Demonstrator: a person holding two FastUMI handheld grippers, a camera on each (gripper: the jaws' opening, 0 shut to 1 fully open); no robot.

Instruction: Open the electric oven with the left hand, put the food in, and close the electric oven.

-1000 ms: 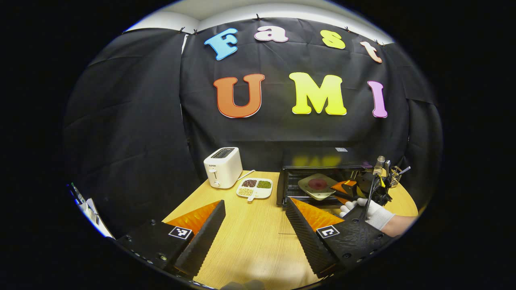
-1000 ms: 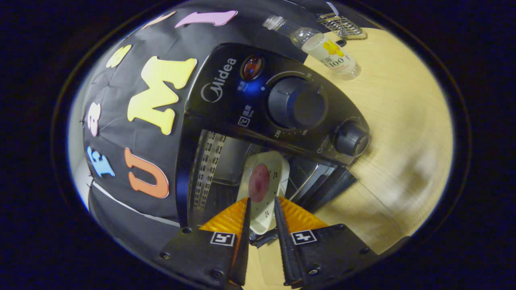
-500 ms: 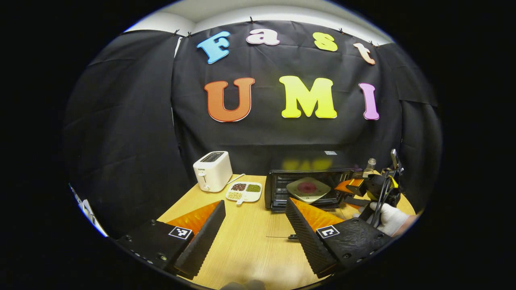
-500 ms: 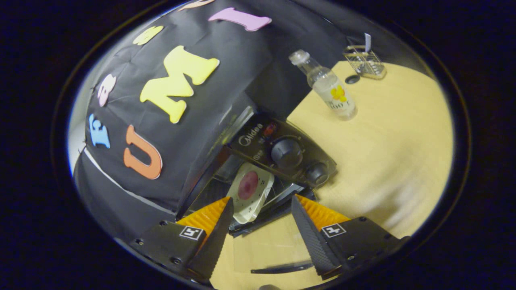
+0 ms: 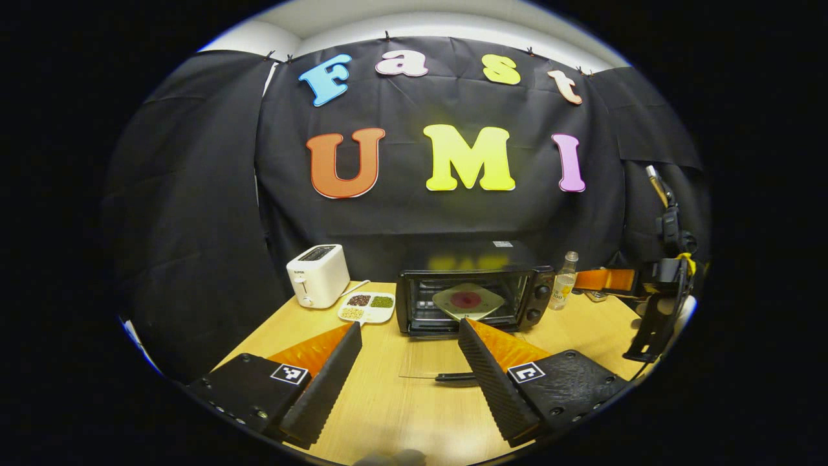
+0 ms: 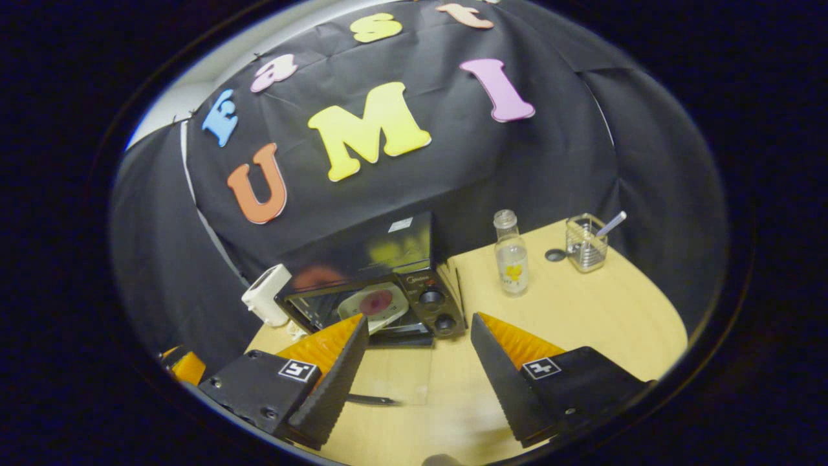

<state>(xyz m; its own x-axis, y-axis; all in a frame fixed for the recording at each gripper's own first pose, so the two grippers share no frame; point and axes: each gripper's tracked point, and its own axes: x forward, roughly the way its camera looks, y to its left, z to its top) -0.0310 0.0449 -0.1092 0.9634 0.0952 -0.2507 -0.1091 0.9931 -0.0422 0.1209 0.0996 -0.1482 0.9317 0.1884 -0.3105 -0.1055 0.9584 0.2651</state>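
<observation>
The black electric oven [image 5: 475,294] stands at the back of the wooden table, its glass door [image 5: 432,357] folded down flat with the handle [image 5: 456,377] nearest me. Inside sits a pale plate with a red round of food [image 5: 467,299]. My left gripper [image 5: 411,362] is open above the table in front of the door, holding nothing. In the right gripper view the oven [image 6: 388,278] and plate [image 6: 375,304] lie ahead, and my right gripper [image 6: 420,369] is open and apart from them, above the lowered door [image 6: 401,375]. The right gripper [image 5: 585,279] also hangs at the oven's right.
A white toaster [image 5: 317,275] and a divided dish of beans [image 5: 367,309] stand left of the oven. A small bottle [image 6: 511,255], a dark cap [image 6: 554,255] and a wire holder [image 6: 585,243] stand to its right. The table's front edge is near.
The right gripper let go of the plate inside the oven, opened, and pulled back up and away. The left gripper drifted so the oven now sits straight ahead.
</observation>
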